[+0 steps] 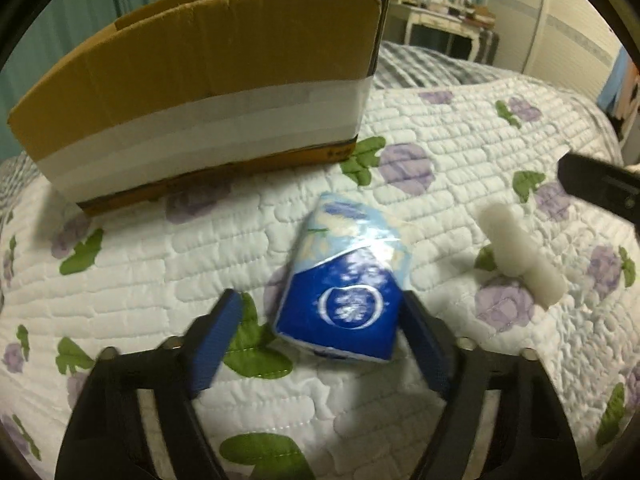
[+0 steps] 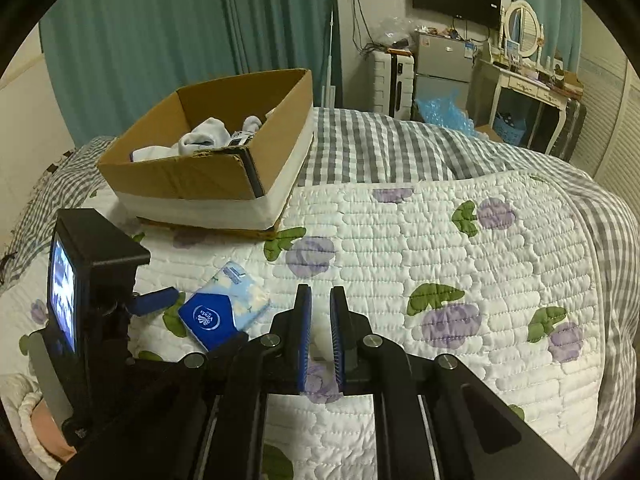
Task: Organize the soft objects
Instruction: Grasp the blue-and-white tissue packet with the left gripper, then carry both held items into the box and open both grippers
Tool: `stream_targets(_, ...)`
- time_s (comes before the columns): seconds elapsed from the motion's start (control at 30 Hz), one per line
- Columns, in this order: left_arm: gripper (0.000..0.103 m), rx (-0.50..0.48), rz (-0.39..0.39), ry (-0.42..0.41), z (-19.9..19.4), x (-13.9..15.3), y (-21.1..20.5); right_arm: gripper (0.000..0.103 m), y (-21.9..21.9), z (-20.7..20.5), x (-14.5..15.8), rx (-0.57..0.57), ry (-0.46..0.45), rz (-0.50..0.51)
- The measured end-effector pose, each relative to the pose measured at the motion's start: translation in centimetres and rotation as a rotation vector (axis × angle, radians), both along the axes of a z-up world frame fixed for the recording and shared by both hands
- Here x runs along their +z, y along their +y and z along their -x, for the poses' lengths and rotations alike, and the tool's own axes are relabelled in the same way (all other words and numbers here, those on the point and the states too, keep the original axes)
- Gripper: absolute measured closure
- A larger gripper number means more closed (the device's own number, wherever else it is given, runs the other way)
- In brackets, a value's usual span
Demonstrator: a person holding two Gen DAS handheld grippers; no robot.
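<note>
The tissue pack [image 1: 344, 284], blue and white, lies on the quilt [image 1: 440, 152] in front of the cardboard box [image 1: 208, 92], a little apart from it. My left gripper [image 1: 320, 312] is spread wide around the near blue end of the pack; its right finger touches the pack or is just beside it, the left finger is apart. To the right of the pack I see a white rolled cloth [image 1: 520, 252] on the quilt. My right gripper [image 2: 320, 304] has the fingers narrow, with something white between them low down; I cannot tell if they grip it. The box holds white socks [image 2: 200, 136].
</note>
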State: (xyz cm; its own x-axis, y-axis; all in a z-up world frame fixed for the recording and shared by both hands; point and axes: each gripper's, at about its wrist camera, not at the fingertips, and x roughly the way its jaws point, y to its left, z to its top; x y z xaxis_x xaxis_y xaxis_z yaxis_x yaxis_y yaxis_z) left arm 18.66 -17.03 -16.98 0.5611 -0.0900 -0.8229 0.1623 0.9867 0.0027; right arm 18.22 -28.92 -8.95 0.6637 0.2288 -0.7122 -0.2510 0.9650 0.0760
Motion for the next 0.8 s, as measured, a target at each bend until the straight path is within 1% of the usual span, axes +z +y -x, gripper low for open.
stream_targets(0.03, 0.050, -0.002, 0.008, -0.005, 0.1, 0.2, 0.1, 0.094, 0.0, -0.1, -0.1, 0.001, 0.006, -0.001)
stream_targets(0.2, 0.052, 0.002, 0.020, -0.026, 1.3, 1.3, 0.9, 0.094, -1.0, -0.2, -0.7, -0.014, 0.043, -0.049)
stream_targets(0.27, 0.052, 0.012, 0.020, -0.033, 1.6, 1.6, 1.6, 0.082, -1.5, -0.7, -1.5, -0.036, 0.089, -0.063)
stream_targets(0.3, 0.052, 0.020, 0.023, -0.039, 1.9, 2.0, 2.1, 0.067, -1.8, -1.0, -2.1, -0.047, 0.112, -0.065)
stream_targets(0.33, 0.052, 0.023, 0.026, -0.042, 1.8, 2.1, 2.6, 0.054, -1.9, -1.3, -2.7, -0.052, 0.138, -0.072)
stream_targets(0.37, 0.052, 0.030, 0.027, -0.047, 2.1, 2.3, 3.1, 0.049, -2.1, -1.5, -3.1, -0.057, 0.154, -0.076)
stream_targets(0.4, 0.052, 0.035, 0.026, -0.050, 1.9, 2.3, 3.4, 0.042, -2.1, -1.7, -3.4, -0.058, 0.164, -0.077)
stream_targets(0.47, 0.052, 0.043, 0.028, -0.053, 2.1, 2.6, 3.8, 0.041, -1.8, -2.0, -4.0, -0.045, 0.185, -0.080)
stream_targets(0.53, 0.052, 0.051, 0.034, -0.054, 2.3, 2.8, 4.3, 0.034, -1.4, -2.7, -5.1, -0.034, 0.225, -0.065)
stream_targets(0.63, 0.052, 0.058, 0.043, -0.058, 2.6, 3.3, 4.8, 0.034, -0.6, -3.8, -7.2, -0.031, 0.295, -0.012)
stream_targets(0.7, 0.052, 0.060, 0.046, -0.067, 2.7, 3.5, 4.9, 0.034, -0.1, -4.1, -7.7, -0.029, 0.300, 0.024)
stream_targets(0.73, 0.052, 0.062, 0.045, -0.071, 2.7, 3.7, 4.9, 0.041, 0.1, -4.1, -7.6, -0.028, 0.289, 0.035)
stream_targets(0.77, 0.052, 0.063, 0.045, -0.078, 3.0, 4.0, 5.1, 0.050, 0.3, -4.1, -7.6, -0.028, 0.274, 0.049)
stream_targets(0.8, 0.052, 0.063, 0.045, -0.081, 3.0, 4.1, 5.2, 0.065, 0.5, -3.9, -7.5, -0.024, 0.262, 0.061)
